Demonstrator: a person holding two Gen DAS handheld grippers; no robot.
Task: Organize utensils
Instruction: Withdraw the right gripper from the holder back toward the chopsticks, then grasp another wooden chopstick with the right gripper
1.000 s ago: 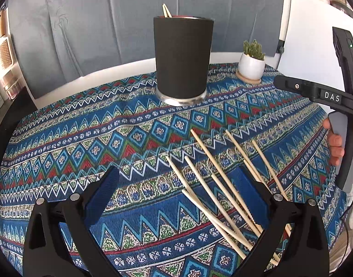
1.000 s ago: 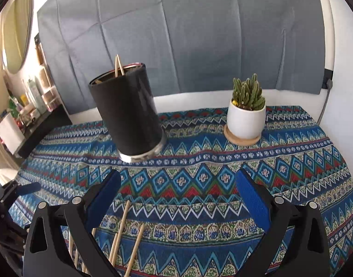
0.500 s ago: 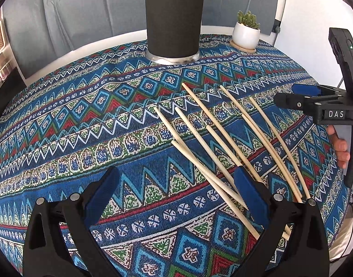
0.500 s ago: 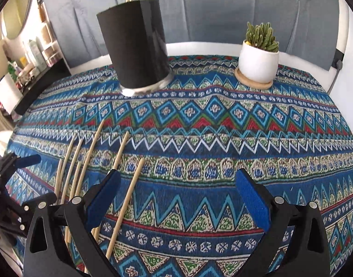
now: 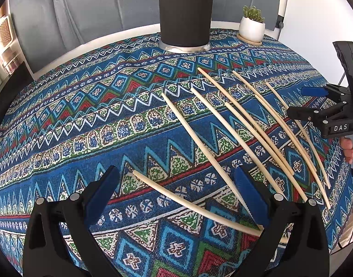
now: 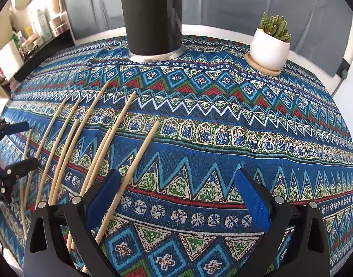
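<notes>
Left wrist view shows my left fingers (image 5: 176, 195) spread wide over one loose chopstick (image 5: 194, 204), my right fingers (image 6: 177, 195) likewise released, more chopsticks (image 6: 84, 143) scattered on the patterned desk (image 6: 222, 138), black holder (image 5: 185, 11) beyond.

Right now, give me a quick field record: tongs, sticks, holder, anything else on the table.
left tongs: open, low over the cloth, one stick lying between its fingers
right tongs: open, holding nothing
thin pale wooden sticks: loose, fanned out flat on the patterned blue tablecloth
tall black cylindrical holder: upright, far side
small white potted succulent: on a wooden coaster
</notes>
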